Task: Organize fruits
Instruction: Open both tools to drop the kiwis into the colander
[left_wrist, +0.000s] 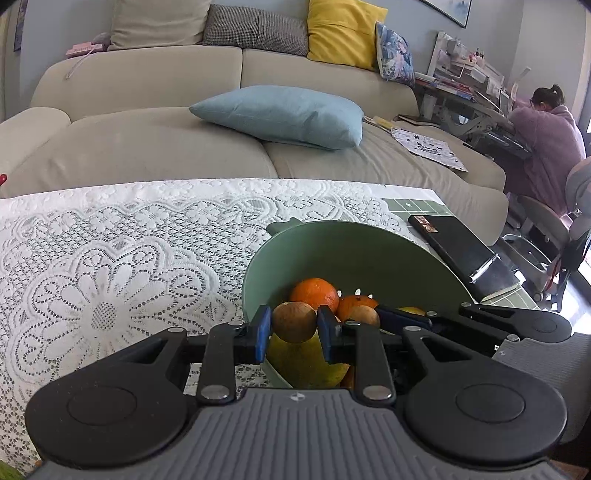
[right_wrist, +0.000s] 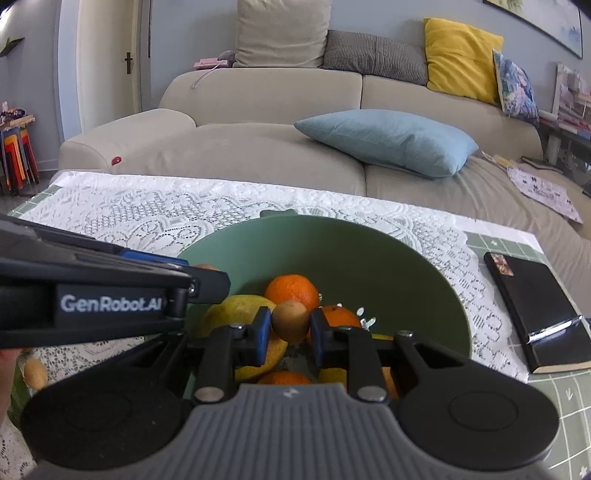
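A green bowl (left_wrist: 354, 243) stands on the lace cloth and holds oranges (left_wrist: 314, 293), a yellow-green pear (left_wrist: 299, 360) and other fruit. My left gripper (left_wrist: 294, 326) is shut on a small brown fruit (left_wrist: 294, 322) above the bowl's near left rim. My right gripper (right_wrist: 289, 325) is shut on another small brown fruit (right_wrist: 290, 319) over the bowl (right_wrist: 369, 251), above the oranges (right_wrist: 291, 291) and the pear (right_wrist: 236, 314). The left gripper's body (right_wrist: 110, 299) crosses the right wrist view from the left. The right gripper's arm (left_wrist: 509, 325) shows in the left wrist view.
A black notebook (left_wrist: 458, 247) lies right of the bowl on a green mat; it also shows in the right wrist view (right_wrist: 535, 310). A small brown fruit (right_wrist: 35, 373) lies on the table at lower left. A sofa (left_wrist: 147, 140) with cushions stands behind the table.
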